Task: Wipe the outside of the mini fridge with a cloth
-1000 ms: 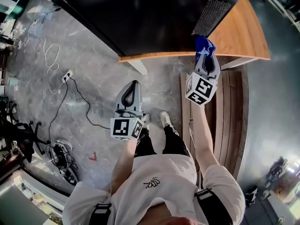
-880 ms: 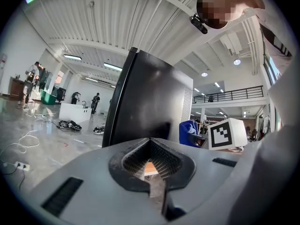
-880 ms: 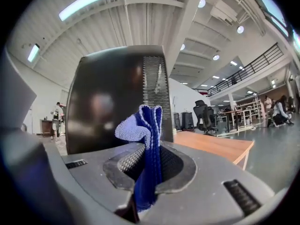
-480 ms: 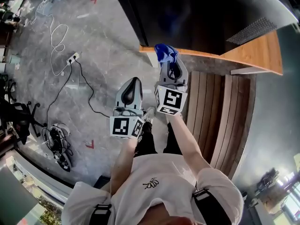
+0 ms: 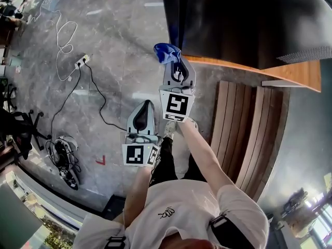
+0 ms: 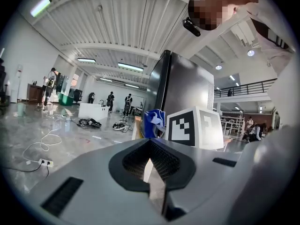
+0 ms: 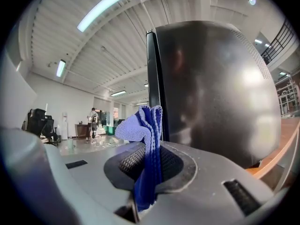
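The black mini fridge point(image 5: 244, 19) stands on a wooden top point(image 5: 290, 72). My right gripper point(image 5: 174, 62) is shut on a bunched blue cloth point(image 5: 167, 52), held at the fridge's left front corner. In the right gripper view the cloth point(image 7: 148, 139) stands up out of the right gripper point(image 7: 145, 172), with the fridge's dark side point(image 7: 215, 88) just behind it; whether they touch I cannot tell. My left gripper point(image 5: 147, 104) hangs lower over the floor, shut and empty. From the left gripper point(image 6: 152, 161) view I see the cloth point(image 6: 153, 122) and the fridge point(image 6: 183, 90).
A power strip point(image 5: 81, 63) with a black cable and a white cord lies on the grey floor at left. A slatted wooden bench point(image 5: 238, 128) is at right under the top. A chair point(image 5: 15, 131) and a pile of gear point(image 5: 65, 162) stand at far left.
The right gripper has carried the cloth leftward along the fridge, from near its right end to its left corner. The left gripper has stayed low and shut.
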`<state>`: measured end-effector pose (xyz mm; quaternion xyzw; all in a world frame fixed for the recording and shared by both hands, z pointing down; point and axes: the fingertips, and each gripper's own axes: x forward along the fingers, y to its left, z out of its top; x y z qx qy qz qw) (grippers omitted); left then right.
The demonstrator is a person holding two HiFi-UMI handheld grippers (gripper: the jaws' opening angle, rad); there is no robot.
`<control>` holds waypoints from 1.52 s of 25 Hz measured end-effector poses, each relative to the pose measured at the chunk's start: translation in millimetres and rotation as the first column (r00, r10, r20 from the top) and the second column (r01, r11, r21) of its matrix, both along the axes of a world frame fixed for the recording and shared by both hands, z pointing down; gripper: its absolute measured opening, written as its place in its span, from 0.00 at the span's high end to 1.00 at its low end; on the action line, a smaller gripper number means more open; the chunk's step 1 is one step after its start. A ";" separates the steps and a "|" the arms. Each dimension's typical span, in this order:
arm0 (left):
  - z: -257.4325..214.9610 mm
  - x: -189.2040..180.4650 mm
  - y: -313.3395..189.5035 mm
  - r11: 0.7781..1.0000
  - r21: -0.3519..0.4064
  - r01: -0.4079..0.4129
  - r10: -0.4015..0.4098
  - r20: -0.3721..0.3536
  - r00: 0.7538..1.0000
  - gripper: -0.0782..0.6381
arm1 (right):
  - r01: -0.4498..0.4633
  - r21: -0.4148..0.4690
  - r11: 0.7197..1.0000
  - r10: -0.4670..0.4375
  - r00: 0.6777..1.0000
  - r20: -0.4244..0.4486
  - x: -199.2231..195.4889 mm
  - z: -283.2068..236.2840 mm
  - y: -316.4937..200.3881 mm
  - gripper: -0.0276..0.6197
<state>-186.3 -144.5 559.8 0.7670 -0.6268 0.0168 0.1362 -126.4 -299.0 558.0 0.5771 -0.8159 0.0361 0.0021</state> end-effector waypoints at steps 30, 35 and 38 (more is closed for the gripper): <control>16.5 177.3 -46.3 0.971 -0.016 -0.240 0.240 -0.021 0.971 0.88 | -0.140 0.080 0.987 0.147 0.985 -0.093 201.6 16.3 -14.9 0.86; 17.7 207.7 -48.7 0.958 -0.019 -0.286 0.286 -0.025 0.958 0.88 | -0.226 0.080 0.971 0.232 0.970 -0.076 256.9 19.0 -14.7 0.86; 19.2 224.5 -49.6 0.952 -0.021 -0.304 0.303 -0.029 0.952 0.88 | -0.262 0.047 0.964 0.266 0.958 -0.108 290.1 26.6 -11.7 0.86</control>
